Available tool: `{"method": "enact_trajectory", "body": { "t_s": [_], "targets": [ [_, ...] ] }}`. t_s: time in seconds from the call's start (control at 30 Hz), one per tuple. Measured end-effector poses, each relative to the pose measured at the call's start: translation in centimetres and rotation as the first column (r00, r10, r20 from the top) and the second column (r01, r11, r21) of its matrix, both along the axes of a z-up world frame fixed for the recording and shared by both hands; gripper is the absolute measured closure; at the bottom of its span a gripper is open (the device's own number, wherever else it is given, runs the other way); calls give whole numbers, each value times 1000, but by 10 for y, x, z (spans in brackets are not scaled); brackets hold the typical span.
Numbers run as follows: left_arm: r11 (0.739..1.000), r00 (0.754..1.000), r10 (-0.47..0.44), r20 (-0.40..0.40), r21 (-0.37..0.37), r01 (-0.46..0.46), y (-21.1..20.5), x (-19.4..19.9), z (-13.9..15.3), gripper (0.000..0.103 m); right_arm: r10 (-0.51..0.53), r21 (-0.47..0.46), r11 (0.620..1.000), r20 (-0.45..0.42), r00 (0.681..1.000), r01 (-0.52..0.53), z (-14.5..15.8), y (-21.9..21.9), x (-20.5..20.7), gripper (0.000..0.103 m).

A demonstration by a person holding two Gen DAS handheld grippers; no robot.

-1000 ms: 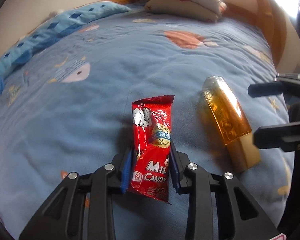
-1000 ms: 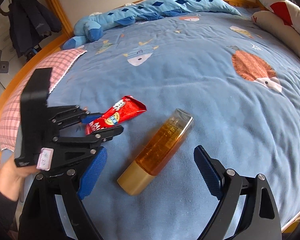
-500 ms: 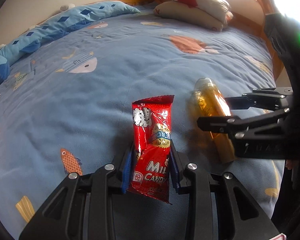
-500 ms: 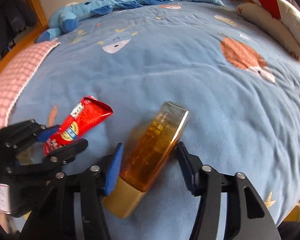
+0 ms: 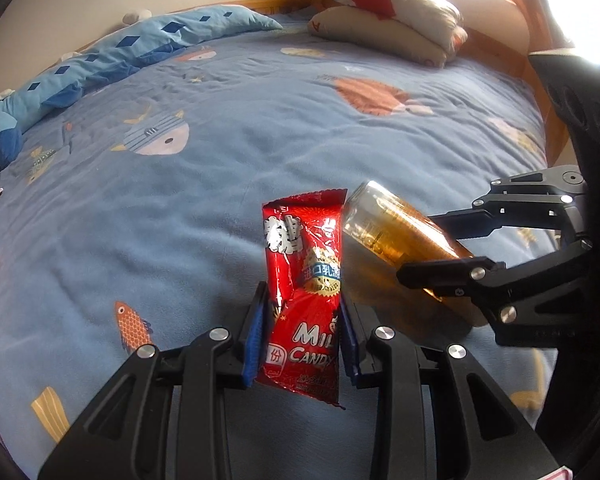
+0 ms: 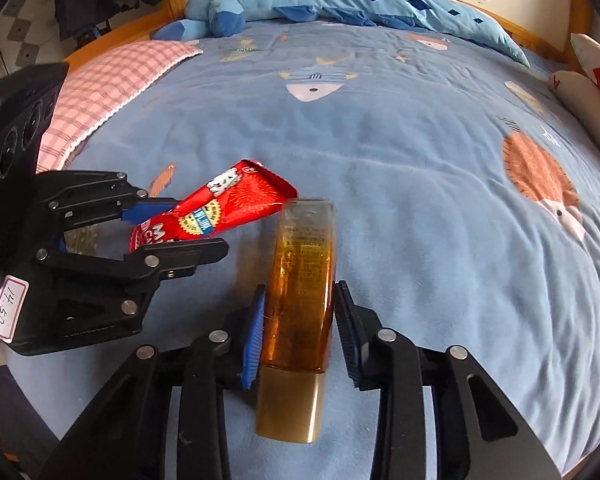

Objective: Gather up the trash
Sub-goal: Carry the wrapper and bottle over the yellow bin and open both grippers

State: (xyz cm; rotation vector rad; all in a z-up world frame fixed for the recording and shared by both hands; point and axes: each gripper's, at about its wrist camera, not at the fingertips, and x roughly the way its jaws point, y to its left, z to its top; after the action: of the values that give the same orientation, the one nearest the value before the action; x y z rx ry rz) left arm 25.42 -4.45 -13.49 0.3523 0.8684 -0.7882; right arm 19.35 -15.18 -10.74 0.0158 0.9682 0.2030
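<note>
The right gripper (image 6: 300,328) has just been closing onto the amber bottle (image 6: 302,280), pads now grasping it; lift it level, clear of the candy wrapper (image 5: 304,300) beside it, which the left gripper (image 5: 300,328) holds clenched.

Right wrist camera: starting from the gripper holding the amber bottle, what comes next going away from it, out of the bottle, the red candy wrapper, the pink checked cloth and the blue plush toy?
1. Amber bottle, between the right gripper's pads.
2. Red candy wrapper, just left, in the left gripper.
3. Pink checked cloth, left bed edge.
4. Blue plush toy, along the far edge.
</note>
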Motion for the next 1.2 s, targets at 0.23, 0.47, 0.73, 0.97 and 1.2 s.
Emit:
{"method": "enact_trajectory", "body": {
  "t_s": [0.23,0.47,0.73,0.97,1.2],
  "targets": [
    [999,998,-19,56,-27,21,-8,-30,30,70,-23,14,1000,30,999,23,14,-22,-26,72],
    [997,997,-21,75,-70,26,-27,-57,53,70,-80,32,996,54,995,78,23,-55,-56,72],
    [986,990,-120,75,-106,127,-82,-100,73,70,-160,42,987,155,975,155,56,-105,-122,72],
    [951,964,-257,63,-160,264,-149,-150,86,70,-248,11,967,243,938,253,89,-159,-207,72],
    [887,902,-428,60,-166,432,-225,-216,86,70,-393,-15,913,242,887,408,91,-217,-288,72]
  ]
}}
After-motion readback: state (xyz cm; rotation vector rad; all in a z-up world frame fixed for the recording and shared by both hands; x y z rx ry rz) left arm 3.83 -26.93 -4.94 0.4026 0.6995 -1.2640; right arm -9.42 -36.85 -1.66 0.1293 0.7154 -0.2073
